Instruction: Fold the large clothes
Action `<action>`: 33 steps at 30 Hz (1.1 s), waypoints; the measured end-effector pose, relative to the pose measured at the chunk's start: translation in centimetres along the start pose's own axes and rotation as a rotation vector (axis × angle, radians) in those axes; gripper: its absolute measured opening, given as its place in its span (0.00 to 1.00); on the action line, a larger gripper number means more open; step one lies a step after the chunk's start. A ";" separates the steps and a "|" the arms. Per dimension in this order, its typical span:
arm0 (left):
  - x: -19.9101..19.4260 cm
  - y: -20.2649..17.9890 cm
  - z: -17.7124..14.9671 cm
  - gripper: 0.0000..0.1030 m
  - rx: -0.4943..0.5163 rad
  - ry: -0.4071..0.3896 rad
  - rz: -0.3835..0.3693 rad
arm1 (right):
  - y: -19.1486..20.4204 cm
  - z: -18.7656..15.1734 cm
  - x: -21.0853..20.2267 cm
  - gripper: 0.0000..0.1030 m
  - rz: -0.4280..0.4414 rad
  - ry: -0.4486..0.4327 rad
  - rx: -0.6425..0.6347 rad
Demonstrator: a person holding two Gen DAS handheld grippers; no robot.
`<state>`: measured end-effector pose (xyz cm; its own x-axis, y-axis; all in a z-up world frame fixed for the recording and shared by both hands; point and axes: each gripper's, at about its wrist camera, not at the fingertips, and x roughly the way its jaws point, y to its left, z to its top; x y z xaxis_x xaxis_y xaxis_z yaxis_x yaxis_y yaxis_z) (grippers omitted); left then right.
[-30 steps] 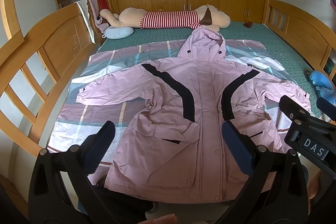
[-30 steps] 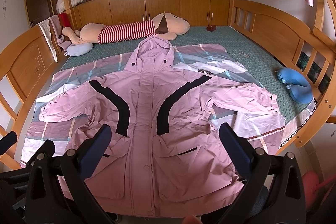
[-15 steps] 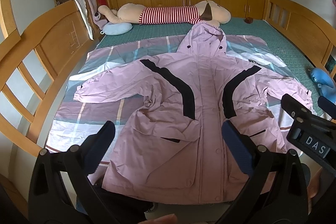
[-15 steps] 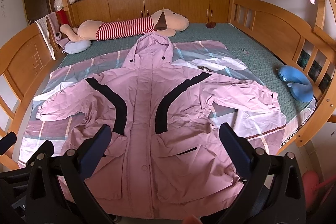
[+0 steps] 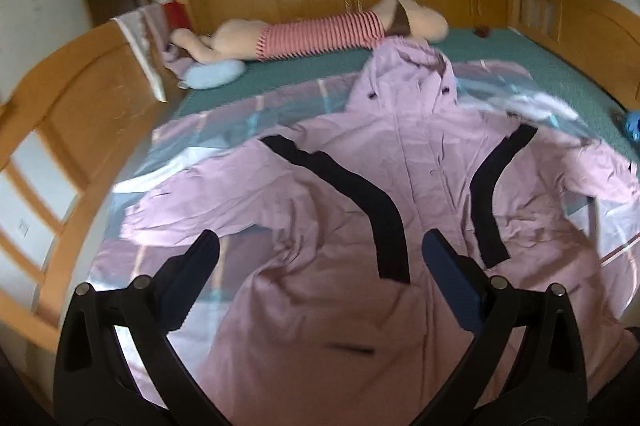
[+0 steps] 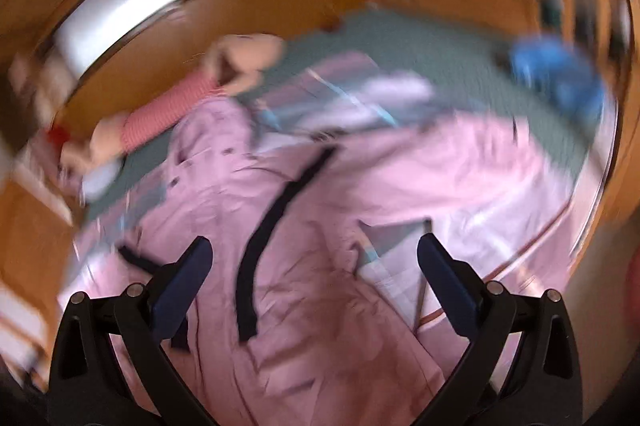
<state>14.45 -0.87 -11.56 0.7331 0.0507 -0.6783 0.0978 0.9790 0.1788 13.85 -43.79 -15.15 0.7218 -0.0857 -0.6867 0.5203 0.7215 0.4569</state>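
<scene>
Jacket [image 5: 400,186] first: the big pink one with black stripes lies face up and spread flat on a striped sheet [image 5: 192,130] over the green bed [image 5: 520,66], hood toward the headboard and both sleeves stretched out to the sides. We judge it is laid open like this so that each sleeve can be brought across the body in turn.

Our left gripper [image 5: 320,266] hangs over the jacket's lower left front, near the armpit of the left sleeve [image 5: 192,194], its fingers [image 5: 200,266] spread wide and holding nothing. Our right gripper [image 6: 312,262] tilts toward the right sleeve [image 6: 460,162], its fingers [image 6: 444,274] also wide apart and empty; that view is badly blurred, so we cannot tell whether they touch the cloth.

No fold is made yet. We think the next move is a pinch on each sleeve, and the slippery fabric may bunch.

A long plush toy [image 5: 320,34] in a striped top lies by the headboard, just beyond the hood.
</scene>
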 end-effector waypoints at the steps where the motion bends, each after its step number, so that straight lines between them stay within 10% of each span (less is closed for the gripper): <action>1: 1.7 -0.1 0.3 0.98 0.007 0.020 -0.009 | -2.2 0.8 1.7 0.99 -0.020 0.006 0.078; 8: 11.6 -1.6 -0.4 0.98 0.020 0.092 -0.011 | -13.9 2.5 13.1 0.99 0.007 0.144 0.455; 13: 14.2 -2.7 -1.4 0.98 0.067 0.174 -0.069 | -17.6 4.7 16.4 0.99 -0.043 0.137 0.492; 15: 14.5 -2.8 -1.8 0.98 0.081 0.181 -0.051 | -19.2 5.4 16.9 0.85 -0.061 0.098 0.519; 17: 14.6 -2.7 -1.8 0.98 0.077 0.189 -0.053 | -20.0 5.0 15.9 0.25 -0.103 0.042 0.573; 19: 14.8 -2.4 -1.6 0.98 0.065 0.203 -0.063 | -20.1 5.3 14.7 0.10 -0.068 -0.023 0.578; 26: 15.3 -0.4 -0.9 0.98 -0.064 0.254 -0.143 | -5.4 5.9 5.1 0.07 0.143 -0.308 0.098; 33: 16.9 1.8 -0.9 0.98 -0.143 0.299 -0.145 | 12.9 -2.7 2.7 0.10 0.462 -0.187 -0.554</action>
<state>26.42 1.98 -23.36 0.4867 -0.0563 -0.8718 0.0757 0.9969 -0.0221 21.29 -32.84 -12.68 0.9027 0.2301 -0.3637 -0.1253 0.9490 0.2894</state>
